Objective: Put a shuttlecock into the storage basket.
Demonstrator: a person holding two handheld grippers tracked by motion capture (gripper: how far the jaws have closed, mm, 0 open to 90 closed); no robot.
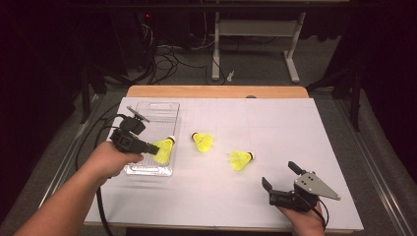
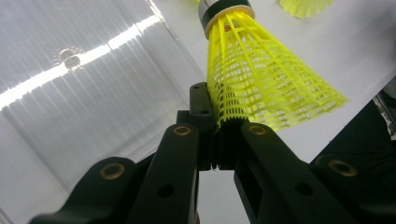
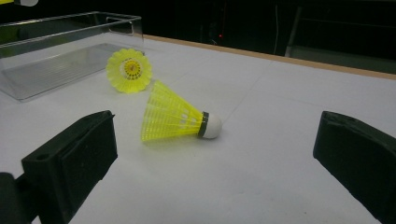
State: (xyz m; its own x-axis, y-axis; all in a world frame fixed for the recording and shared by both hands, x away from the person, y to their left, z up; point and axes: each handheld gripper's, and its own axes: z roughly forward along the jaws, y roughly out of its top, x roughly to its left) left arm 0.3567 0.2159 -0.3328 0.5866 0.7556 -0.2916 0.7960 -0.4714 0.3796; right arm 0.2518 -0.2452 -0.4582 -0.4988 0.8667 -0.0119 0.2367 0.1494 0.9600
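Left tool [image 1: 156, 150] clamped on a yellow shuttlecock's skirt [image 2: 261, 79], held over the clear tray [image 1: 167, 109]. Right tool [image 1: 279, 176] jaws apart, low over the surface [image 1: 275, 123], two shuttlecocks [image 3: 175, 116] lying nearby.

Top of the held shuttlecock's cork [image 2: 224, 7] and a second skirt [image 2: 306, 5] beyond the left gripper view's upper edge

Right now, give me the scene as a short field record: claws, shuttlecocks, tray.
left claw: shut on held shuttlecock by the skirt, over the clear tray
right claw: open, holding nothing, near the table's front edge
loose shuttlecocks: two on the white table, middle shuttlecock and right shuttlecock, both on their sides
tray contents: none seen
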